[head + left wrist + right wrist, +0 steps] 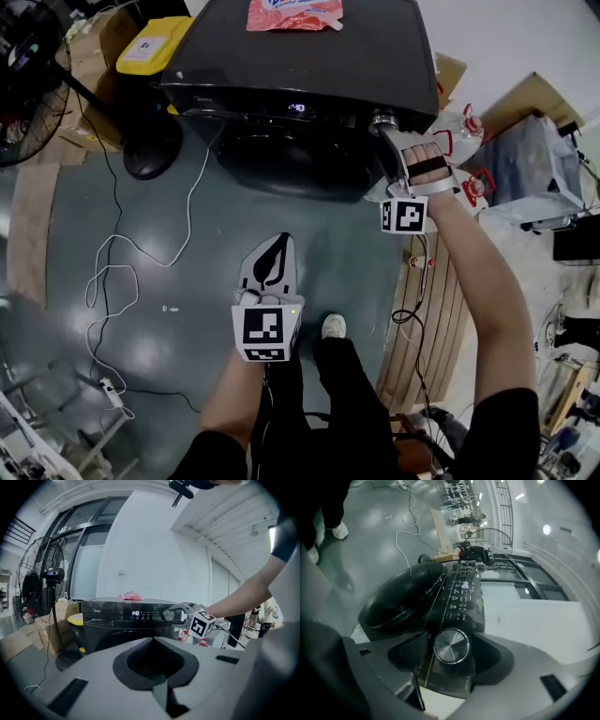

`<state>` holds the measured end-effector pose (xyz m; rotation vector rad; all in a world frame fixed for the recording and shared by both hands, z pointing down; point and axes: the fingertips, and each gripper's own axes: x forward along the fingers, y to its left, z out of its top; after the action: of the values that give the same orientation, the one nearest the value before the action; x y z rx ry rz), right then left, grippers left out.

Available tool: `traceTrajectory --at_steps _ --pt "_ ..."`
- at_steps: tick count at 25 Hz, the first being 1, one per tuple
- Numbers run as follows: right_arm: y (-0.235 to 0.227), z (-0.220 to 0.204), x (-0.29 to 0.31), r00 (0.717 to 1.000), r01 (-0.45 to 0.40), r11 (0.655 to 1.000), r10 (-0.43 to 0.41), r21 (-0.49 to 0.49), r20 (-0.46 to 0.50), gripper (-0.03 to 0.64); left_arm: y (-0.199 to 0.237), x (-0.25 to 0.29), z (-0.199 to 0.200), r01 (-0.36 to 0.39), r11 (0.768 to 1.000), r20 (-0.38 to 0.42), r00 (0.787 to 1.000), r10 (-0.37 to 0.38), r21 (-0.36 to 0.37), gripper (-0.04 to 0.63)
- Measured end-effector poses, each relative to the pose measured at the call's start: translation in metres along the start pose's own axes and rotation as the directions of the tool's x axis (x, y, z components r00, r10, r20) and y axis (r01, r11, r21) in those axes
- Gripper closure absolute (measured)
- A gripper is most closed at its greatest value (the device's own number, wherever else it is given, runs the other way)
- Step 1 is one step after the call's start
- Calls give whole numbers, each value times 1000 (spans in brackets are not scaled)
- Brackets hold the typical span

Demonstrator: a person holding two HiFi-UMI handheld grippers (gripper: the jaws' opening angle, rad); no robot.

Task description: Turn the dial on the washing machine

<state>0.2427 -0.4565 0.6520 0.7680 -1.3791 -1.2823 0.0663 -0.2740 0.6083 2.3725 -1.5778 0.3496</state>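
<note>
A black front-loading washing machine stands ahead, with a lit display on its control panel. Its round silver dial sits at the panel's right end. My right gripper reaches the panel, rolled on its side, one jaw on each side of the dial. In the right gripper view the dial lies between the open jaws with dark gaps on both sides, so no pad presses on it. My left gripper hangs low in front of the machine, away from it, its jaws together on nothing. The left gripper view shows the dial far ahead.
A red and white packet lies on the machine's top. A yellow box and a standing fan are to the left. White cable snakes over the grey floor. Wooden boards and bags lie at the right.
</note>
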Motion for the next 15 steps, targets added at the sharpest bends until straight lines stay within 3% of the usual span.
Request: traceTrajectory --at_steps 3,9,10,15 --pt "-6 -4 8 999 22 999 -23 -35 -33 310 0 -2 -4 -6 1000 -11 1000 6 -2 583" --pt "-1 -19 20 995 -28 997 20 -71 -101 311 -1 -6 0 -9 1000 -12 1000 9 10 583" --pt "2 -20 22 995 -35 996 27 -82 -101 339 -1 -5 1 -10 1000 -11 1000 11 10 583" --pt "3 -21 21 996 -22 997 15 -75 -83 344 -3 -4 7 -12 1000 -9 1000 12 11 583"
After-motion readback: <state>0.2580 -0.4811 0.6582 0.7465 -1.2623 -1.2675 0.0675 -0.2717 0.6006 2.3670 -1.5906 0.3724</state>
